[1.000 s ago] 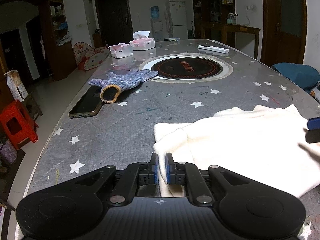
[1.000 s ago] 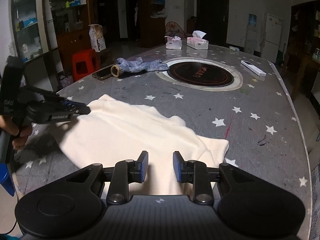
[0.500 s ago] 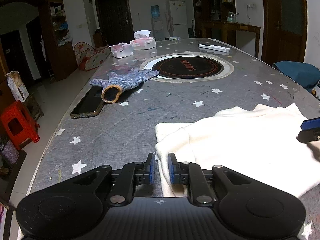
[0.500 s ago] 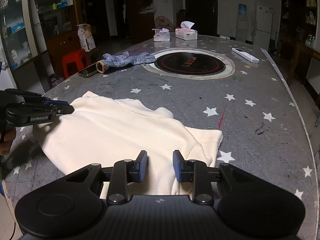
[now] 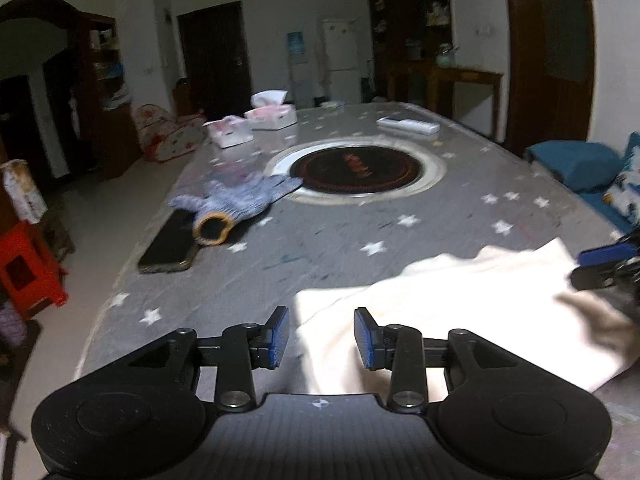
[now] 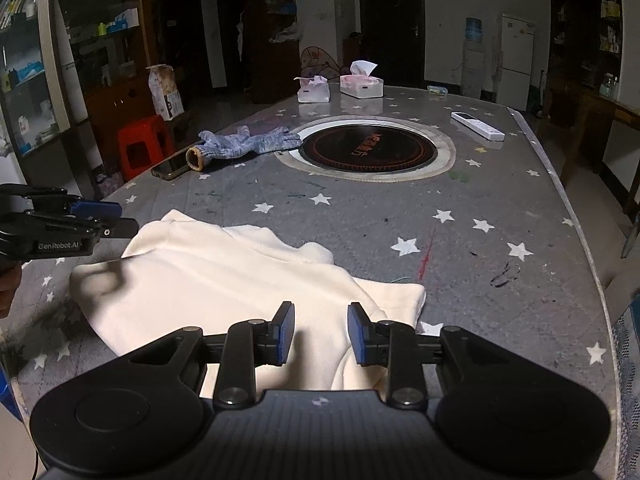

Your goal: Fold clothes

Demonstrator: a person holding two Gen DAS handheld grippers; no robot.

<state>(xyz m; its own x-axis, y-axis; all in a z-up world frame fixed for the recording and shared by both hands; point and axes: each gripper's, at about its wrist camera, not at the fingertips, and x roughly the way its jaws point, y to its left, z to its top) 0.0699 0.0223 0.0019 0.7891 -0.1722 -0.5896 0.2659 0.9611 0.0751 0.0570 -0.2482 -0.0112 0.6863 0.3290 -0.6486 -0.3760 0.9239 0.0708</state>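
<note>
Now the cream garment (image 6: 240,280) is seen lying partly folded on the star-printed table (image 6: 500,208), directly ahead of and below both grippers. The left gripper (image 5: 322,338) has just been opening: its jaws stand apart with the garment's near corner below the gap, and no cloth is pinched. The right gripper (image 6: 321,334) is held with its jaws apart too, over the garment's other end, and nothing is seen pressed between its pads. Trouble could be expected from the released corner: the top layer may spring back or slide, so that the fold is lost, because nothing is pinned down at present. Should the next grasp be taken too deep, several layers could be caught at once and the whole garment dragged toward the table edge nearest the grippers. Should it be taken too shallow, only air may be closed on. The left view is blurred, so the exact edge of the cloth cannot be judged there. Well beyond the grippers, past the round hob (image 6: 368,148), two tissue boxes (image 6: 340,86) are set side by side, and a tissue is seen standing out of each. To the far left of the left gripper, a glove (image 5: 240,200) is laid overlapping a phone (image 5: 170,244); neither is likely to be disturbed.
</note>
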